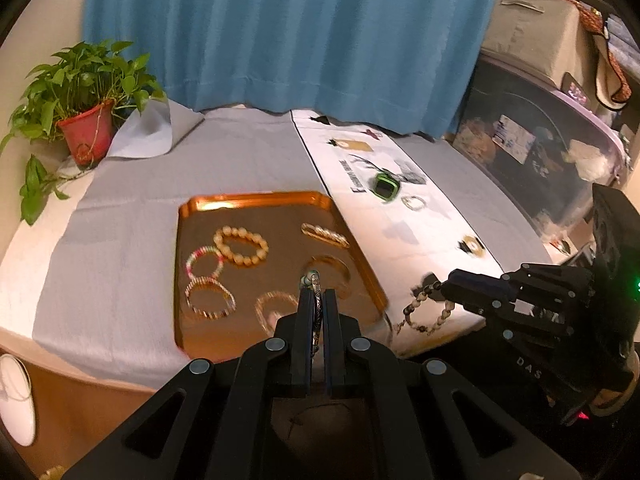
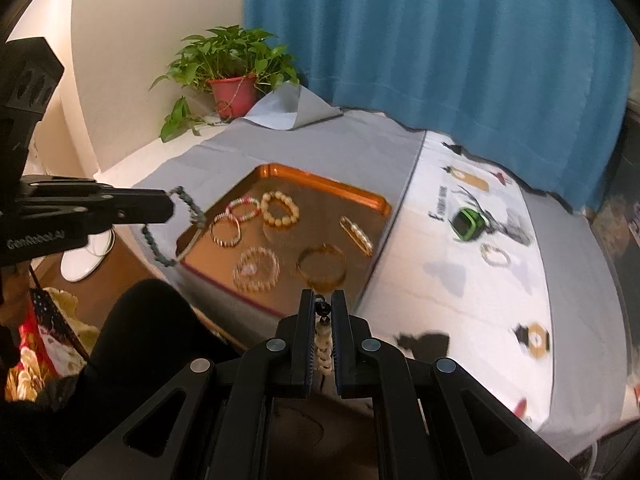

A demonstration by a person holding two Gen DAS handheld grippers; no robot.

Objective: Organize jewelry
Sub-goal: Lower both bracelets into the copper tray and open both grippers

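The left gripper (image 1: 316, 300) is clamping a dark beaded bracelet (image 2: 188, 208), and the right gripper (image 2: 323, 308) is pinching a pale beaded bracelet (image 1: 424, 312), both above the worktop's near edge. The orange tray (image 1: 256, 200) is holding 6 bracelets, while 1 green watch (image 1: 386, 187) is lying beside 1 small bracelet (image 1: 414, 202).

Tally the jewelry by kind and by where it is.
Bracelets on the tray: 6
Bracelets held: 2, grey-beaded bracelet in left gripper, cream-beaded bracelet in right gripper
White bracelet on the white cloth: 1
Green watch: 1
Total: 10
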